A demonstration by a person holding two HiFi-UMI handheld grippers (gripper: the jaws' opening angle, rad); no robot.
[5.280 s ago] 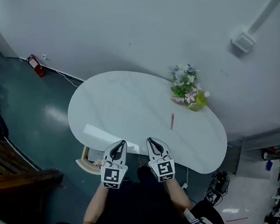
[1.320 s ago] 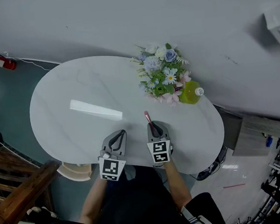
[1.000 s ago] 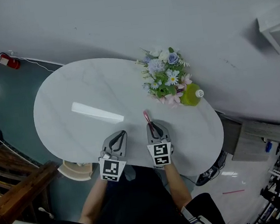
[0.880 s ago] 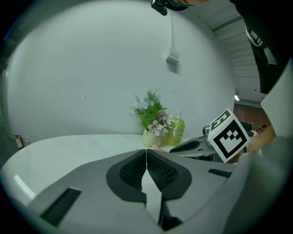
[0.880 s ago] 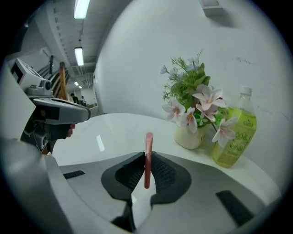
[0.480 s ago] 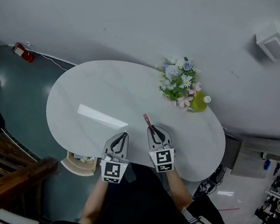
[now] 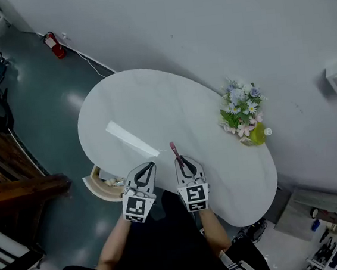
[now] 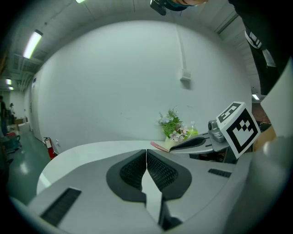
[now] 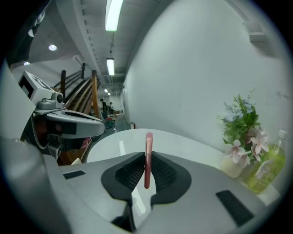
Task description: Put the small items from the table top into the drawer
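Jaws of right gripper (image 9: 146, 157) pinching slim pink stick (image 9: 148, 140), glossy oval table (image 7: 153, 103)

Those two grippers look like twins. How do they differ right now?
The right gripper clamps a pink stick; the left gripper holds nothing. The right's jaws sit slightly apart around the stick; the left's meet. Both share the same grey build, side by side at the table edge.

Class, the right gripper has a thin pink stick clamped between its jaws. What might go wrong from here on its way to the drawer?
1. The pink stick juts well past the tips of the right gripper, so it may pivot or slip out.
2. The open drawer lies beyond the shut left gripper, so the stick may knock against that gripper when crossing.
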